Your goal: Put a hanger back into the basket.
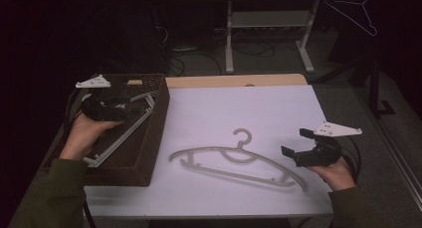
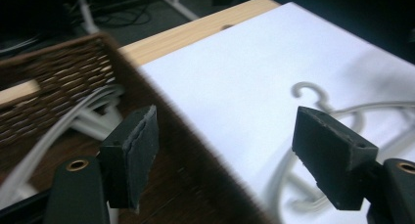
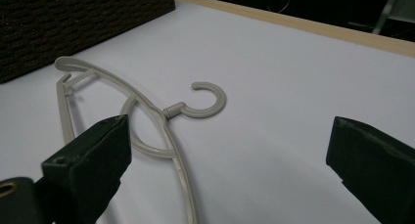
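A grey plastic hanger lies flat on the white table top, with its hook pointing away from me. A second pale hanger lies inside the dark wicker basket at the table's left. My left gripper hovers over the basket, open, with nothing between its jaws; past them the basket's wall and the table hanger show. My right gripper is open just right of the table hanger's right end and apart from it, its jaws empty.
A wooden table edge runs along the far side. Behind it stand a white desk frame and cables on a dark floor. Another hanger hangs at the top right. White surface lies bare beyond the hanger.
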Demonstrator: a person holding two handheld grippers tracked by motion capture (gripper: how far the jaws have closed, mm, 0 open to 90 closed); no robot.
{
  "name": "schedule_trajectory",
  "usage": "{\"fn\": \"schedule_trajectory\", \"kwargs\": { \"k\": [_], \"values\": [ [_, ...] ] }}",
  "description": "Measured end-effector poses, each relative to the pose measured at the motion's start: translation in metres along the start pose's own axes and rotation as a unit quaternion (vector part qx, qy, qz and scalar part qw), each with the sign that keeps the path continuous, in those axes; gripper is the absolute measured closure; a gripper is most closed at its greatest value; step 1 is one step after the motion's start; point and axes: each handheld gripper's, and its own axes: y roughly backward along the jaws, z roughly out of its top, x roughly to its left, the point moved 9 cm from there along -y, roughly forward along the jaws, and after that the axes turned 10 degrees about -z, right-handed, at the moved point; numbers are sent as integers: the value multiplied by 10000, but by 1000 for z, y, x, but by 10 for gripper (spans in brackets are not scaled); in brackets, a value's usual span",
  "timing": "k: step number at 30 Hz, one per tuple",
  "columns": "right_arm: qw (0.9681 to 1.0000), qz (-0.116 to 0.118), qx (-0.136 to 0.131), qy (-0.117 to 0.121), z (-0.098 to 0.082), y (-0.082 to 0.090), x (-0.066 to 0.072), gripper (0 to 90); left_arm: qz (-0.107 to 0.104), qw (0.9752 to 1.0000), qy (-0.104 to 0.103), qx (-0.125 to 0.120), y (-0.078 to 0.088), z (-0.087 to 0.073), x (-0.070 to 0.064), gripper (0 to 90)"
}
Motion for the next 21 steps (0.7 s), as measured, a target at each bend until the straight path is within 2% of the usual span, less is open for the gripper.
{"fn": "schedule_trajectory", "kwargs": {
  "k": [2,3,4,5,6,7,8,12,16,21],
  "values": [
    [10000,0,-3,2,0,0,0,25,-142,9999,-67,-67,-10,5,-15,245],
    [10000,0,-3,2,0,0,0,25,-142,9999,-67,-67,-10,5,-15,245],
    [10000,0,12,-2,0,0,0,25,-269,9995,-145,-86,-19,9,-27,245],
    [10000,5,13,10,1,0,1,25,-269,9995,-145,-86,-19,9,-27,245],
    [10000,13,15,23,1,0,1,25,-374,9990,-205,-106,-27,11,-37,244],
    [10000,15,15,22,1,0,2,25,-374,9990,-205,-106,-27,11,-37,244],
    [10000,13,25,36,1,-1,2,25,-486,9984,-236,-145,-36,14,-47,243],
    [10000,44,38,45,1,-2,3,25,-698,9969,-313,-167,-54,16,-69,238],
    [10000,62,19,39,1,-1,4,25,-893,9952,-358,-160,-71,14,-85,228],
    [10000,77,31,45,0,-1,5,40,-1086,9933,-370,-93,-94,6,-99,207]
  ]
}}
